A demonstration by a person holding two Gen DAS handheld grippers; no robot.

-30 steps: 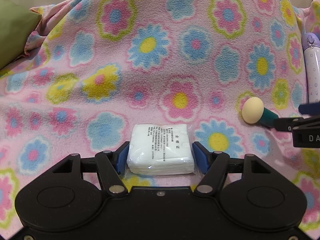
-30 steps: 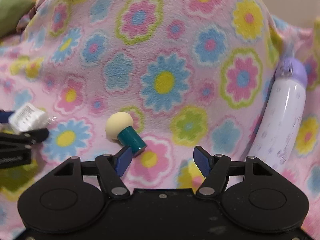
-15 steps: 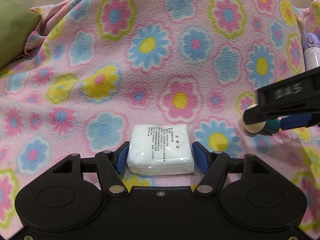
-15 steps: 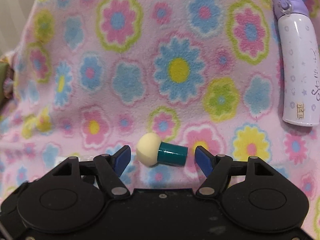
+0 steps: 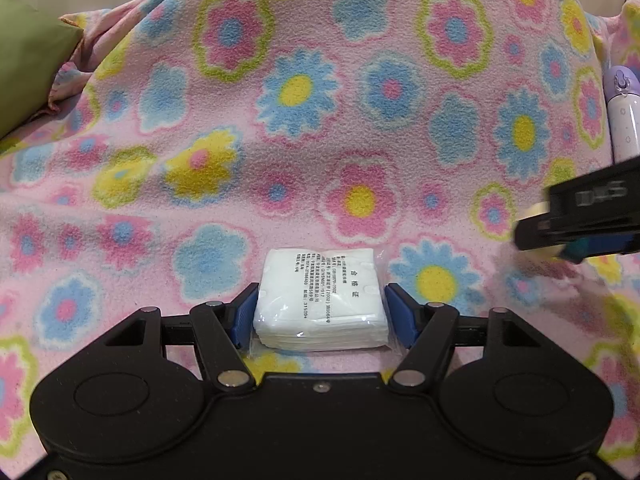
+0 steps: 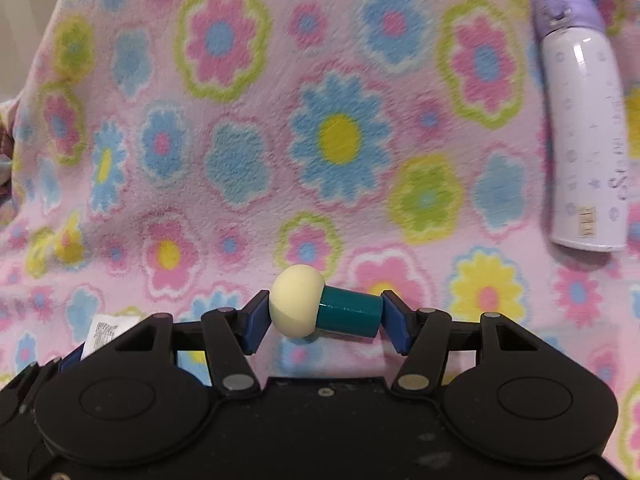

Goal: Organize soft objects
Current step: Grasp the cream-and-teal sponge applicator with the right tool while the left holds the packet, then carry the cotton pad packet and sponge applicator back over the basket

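Note:
A white wrapped pack of cotton pads [image 5: 321,300] lies on the pink flowered blanket [image 5: 320,120]. My left gripper [image 5: 321,314] is shut on it, both blue pads against its sides. A toy mushroom [image 6: 324,306] with a cream cap and a teal stem lies sideways on the blanket. My right gripper [image 6: 323,320] is shut on it, one pad on the cap and one on the stem's end. In the left wrist view the right gripper [image 5: 580,220] shows at the right edge. A corner of the pack [image 6: 102,330] shows in the right wrist view.
A white bottle with a lilac cap [image 6: 580,120] lies on the blanket to the right, also in the left wrist view [image 5: 624,116]. A green cushion [image 5: 24,68] sits at the far left edge.
My right gripper has swung over the toy mushroom, moved in around it and closed onto it. My left gripper and the pack have not moved.

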